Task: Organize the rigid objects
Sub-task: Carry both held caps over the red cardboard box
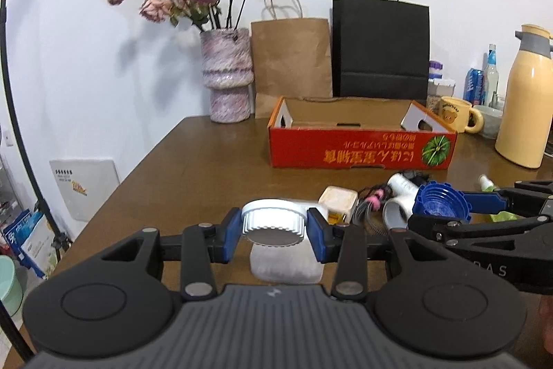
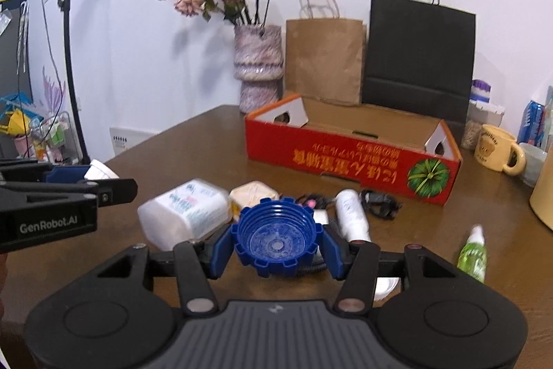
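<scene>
Left tongs [image 1: 273, 229] pinching white lid [image 1: 273, 223]; right tongs [image 2: 276, 246] pinching blue cap [image 2: 278, 239].

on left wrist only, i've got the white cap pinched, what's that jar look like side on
Observer: The white jar has a printed label with blue text.
Operator: what's under the right gripper
Observer: A white dish pokes out just below it.
Operator: the blue cap, is it held square
Observer: Yes, the right gripper pinches the blue cap on both sides, hollow side facing the camera.
</scene>
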`<state>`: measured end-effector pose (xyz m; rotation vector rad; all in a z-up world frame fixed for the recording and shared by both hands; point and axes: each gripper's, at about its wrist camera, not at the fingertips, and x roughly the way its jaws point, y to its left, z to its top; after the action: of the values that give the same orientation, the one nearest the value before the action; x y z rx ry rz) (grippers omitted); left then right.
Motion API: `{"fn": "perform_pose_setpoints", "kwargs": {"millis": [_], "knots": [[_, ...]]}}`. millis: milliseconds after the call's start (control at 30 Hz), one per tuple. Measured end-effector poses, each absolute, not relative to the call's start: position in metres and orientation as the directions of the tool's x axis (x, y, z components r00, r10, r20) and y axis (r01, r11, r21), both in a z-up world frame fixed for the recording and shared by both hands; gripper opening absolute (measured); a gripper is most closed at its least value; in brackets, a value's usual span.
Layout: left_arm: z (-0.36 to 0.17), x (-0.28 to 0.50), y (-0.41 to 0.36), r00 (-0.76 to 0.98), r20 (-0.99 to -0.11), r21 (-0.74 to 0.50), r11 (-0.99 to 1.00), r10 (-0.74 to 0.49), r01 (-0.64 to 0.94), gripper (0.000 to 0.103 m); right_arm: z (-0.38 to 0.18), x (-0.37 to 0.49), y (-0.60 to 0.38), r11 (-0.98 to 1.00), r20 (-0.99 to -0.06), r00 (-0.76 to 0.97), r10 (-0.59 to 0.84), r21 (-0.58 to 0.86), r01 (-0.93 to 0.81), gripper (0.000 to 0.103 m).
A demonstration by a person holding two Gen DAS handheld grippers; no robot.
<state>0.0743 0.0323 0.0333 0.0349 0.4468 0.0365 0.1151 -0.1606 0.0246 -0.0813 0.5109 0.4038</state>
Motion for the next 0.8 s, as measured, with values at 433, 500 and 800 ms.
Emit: {"fn": "perform_pose_setpoints", "kwargs": {"millis": [433,500,800], "knots": [[0.063,0.115,0.010,0.919,-0.393,0.040,0.999,0.011,0.005,0.042,0.055,0.142,-0.188,0.948,-0.419,0.856,0.302,0.038,-0.316,0.053],[0.067,0.123,0.005,0.921,-0.389,0.040,0.999,0.006,0.011,0.041,0.059,0.146,-0.193,0.951,-0.411,0.863,0.295,0.041,-0.306,0.053],[0.083,0.153,-0.010,0.928,-0.373,0.024,0.999,-0.016,0.027,0.042,0.077,0.174,-0.208,0.963,-0.378,0.887,0.265,0.054,-0.264,0.053]]}}
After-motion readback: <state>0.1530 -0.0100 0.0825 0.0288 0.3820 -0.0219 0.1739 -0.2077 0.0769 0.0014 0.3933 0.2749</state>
